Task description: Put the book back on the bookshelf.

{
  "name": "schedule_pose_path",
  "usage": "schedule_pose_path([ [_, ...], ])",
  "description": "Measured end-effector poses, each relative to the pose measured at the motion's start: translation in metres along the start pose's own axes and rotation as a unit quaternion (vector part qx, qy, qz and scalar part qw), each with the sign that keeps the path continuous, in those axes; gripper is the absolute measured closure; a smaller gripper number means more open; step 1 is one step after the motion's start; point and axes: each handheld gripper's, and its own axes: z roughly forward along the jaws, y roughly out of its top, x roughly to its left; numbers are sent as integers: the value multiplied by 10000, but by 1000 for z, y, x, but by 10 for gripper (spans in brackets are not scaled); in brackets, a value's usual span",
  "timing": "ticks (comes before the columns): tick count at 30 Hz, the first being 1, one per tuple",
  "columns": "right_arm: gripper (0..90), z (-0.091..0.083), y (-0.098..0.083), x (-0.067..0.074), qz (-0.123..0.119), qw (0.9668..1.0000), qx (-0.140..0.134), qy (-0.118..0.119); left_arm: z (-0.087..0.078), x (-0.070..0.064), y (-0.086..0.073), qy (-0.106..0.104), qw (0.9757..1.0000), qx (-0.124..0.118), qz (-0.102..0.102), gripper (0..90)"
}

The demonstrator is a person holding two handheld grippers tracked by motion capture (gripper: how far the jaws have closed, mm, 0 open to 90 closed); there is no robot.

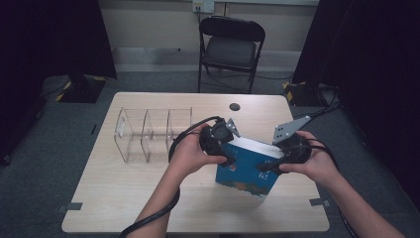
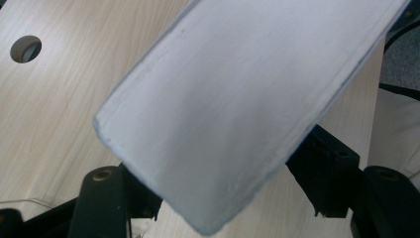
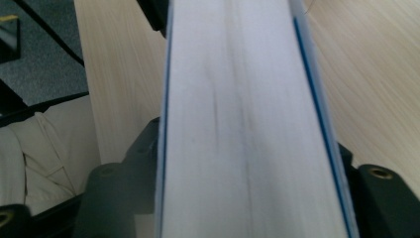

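Left hand-held gripper (image 1: 229,159): set at the left edge of the book, jaws part-way apart with the book's block of pages between them. In the left gripper view the black jaws stand on either side of the white page edge; whether the pads press on the covers I cannot tell.
Right hand-held gripper (image 1: 267,166): set at the right edge of the book, jaws part-way apart and straddling it. In the right gripper view the jaws lie close against both blue covers; whether they press cannot be told from the frames.
Hands: the left hand (image 1: 190,151) wraps its gripper from the left, the right hand (image 1: 317,161) wraps its gripper from the right, and both forearms come in from the bottom of the high view.
Book (image 1: 245,171): blue cover with white print facing the person, white page block on top, held up on edge between the two grippers, tilted, over the near right part of the worktop.
Worktop (image 1: 114,193): light wood, with a round hole (image 1: 235,106) near its far edge.
Clear rack (image 1: 148,131): see-through divider with upright walls, on the worktop just left of the left hand, apart from the book.
Chair (image 1: 232,47): black folding chair beyond the far edge of the worktop.
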Motion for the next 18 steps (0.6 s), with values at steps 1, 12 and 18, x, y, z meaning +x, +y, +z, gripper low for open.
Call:
schedule_pose_path([
  [1, 330, -1, -1, -2, 41, 10000, -43, -14, -1, -1, 0, 0, 10000, 18, 29, 384],
  [12, 276, -2, 0, -6, 101, 9994, 337, -20, -6, -6, -2, -56, 9999, 86, -29, 447],
  [18, 270, -5, -2, -9, 108, 9985, 534, -38, -8, -9, -3, -38, 9999, 152, -67, 457],
])
